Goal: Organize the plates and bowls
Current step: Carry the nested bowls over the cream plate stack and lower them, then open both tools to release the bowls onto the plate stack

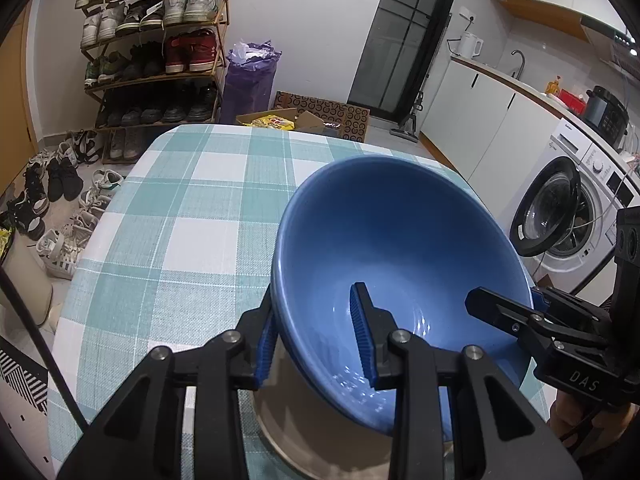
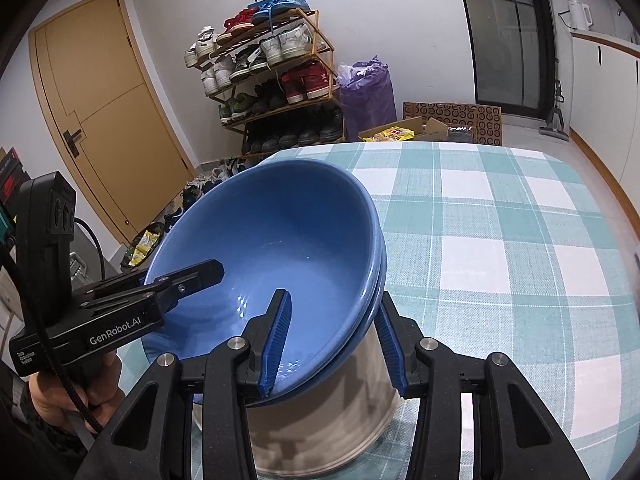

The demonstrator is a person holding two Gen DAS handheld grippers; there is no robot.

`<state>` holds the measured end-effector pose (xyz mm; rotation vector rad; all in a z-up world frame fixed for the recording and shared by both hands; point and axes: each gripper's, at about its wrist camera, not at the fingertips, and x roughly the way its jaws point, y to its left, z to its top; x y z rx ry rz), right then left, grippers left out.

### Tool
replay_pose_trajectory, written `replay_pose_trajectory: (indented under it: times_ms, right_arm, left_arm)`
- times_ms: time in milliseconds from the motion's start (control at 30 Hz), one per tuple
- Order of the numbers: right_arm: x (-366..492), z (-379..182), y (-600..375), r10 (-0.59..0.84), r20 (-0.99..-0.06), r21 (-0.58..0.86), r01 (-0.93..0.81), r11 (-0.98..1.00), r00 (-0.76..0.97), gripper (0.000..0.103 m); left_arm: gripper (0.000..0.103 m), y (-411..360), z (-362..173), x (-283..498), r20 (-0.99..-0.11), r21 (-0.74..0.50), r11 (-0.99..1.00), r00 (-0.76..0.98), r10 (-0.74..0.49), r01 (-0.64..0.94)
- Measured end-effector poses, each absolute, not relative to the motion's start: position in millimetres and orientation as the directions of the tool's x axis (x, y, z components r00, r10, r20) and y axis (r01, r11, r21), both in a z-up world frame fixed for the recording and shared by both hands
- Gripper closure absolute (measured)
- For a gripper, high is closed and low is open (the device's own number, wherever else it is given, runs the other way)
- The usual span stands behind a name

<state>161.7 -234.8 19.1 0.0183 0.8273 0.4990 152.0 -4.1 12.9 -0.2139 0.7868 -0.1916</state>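
A stack of blue bowls sits on a metal bowl or pot on the checked tablecloth; two rims show in the right wrist view. My left gripper straddles the bowl's left rim, one finger inside and one outside, jaws apart with a gap to the wall. My right gripper straddles the right rim the same way. Each gripper shows in the other's view, the right one and the left one, with fingertips over the rim.
The table with green-and-white checked cloth extends beyond the bowls. A shoe rack, shoes on the floor, a purple bag and cardboard boxes stand past the far edge. A washing machine and kitchen counter are at right.
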Motion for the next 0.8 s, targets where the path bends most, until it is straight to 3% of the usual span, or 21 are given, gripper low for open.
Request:
replay_pose_trajectory:
  times_ms: [300, 333, 400, 500, 533, 600, 633, 733, 800]
  right_arm:
    - [165.8, 13.9, -239.5, 0.431, -0.704, 0.209, -0.416, 0.885, 0.564, 0.060]
    - [165.8, 13.3, -240.3, 0.432, -0.704, 0.209, -0.416, 0.885, 0.564, 0.060]
    - [166.0, 13.2, -240.1, 0.432, -0.706, 0.209, -0.416, 0.885, 0.562, 0.057]
    - [163.0, 17.5, -242.2, 0.428, -0.689, 0.199, -0.416, 0.888, 0.585, 0.053]
    - [160.6, 20.4, -243.7, 0.430, -0.678, 0.194, -0.419, 0.887, 0.597, 0.051]
    - [156.8, 27.6, -247.1, 0.443, -0.658, 0.194, -0.430, 0.881, 0.610, 0.042]
    - [154.2, 31.0, -247.9, 0.449, -0.649, 0.195, -0.437, 0.878, 0.614, 0.034]
    - [143.4, 42.9, -252.6, 0.470, -0.613, 0.183, -0.464, 0.867, 0.635, 0.021]
    - [135.3, 50.2, -255.7, 0.481, -0.590, 0.172, -0.481, 0.860, 0.648, 0.016]
  left_arm:
    - [0.065, -7.6, 15.8, 153.6, -0.693, -0.242, 0.966, 0.679, -0.241, 0.095]
    - [0.063, -8.1, 16.3, 152.9, -0.696, -0.231, 0.969, 0.680, -0.231, 0.093]
    - [0.048, -8.6, 18.4, 149.6, -0.695, -0.216, 0.972, 0.686, -0.216, 0.088]
    - [0.045, -6.0, 24.6, 143.4, -0.683, -0.211, 0.973, 0.698, -0.214, 0.092]
    - [0.044, -5.1, 26.4, 142.2, -0.681, -0.208, 0.974, 0.702, -0.210, 0.090]
    - [0.026, -2.4, 31.2, 138.1, -0.670, -0.205, 0.976, 0.716, -0.198, 0.079]
    - [0.022, -0.8, 33.6, 135.6, -0.661, -0.206, 0.976, 0.725, -0.193, 0.072]
    - [0.020, 0.7, 41.5, 127.0, -0.640, -0.201, 0.977, 0.745, -0.187, 0.072]
    - [0.008, -0.3, 45.6, 120.2, -0.627, -0.182, 0.981, 0.760, -0.172, 0.072]
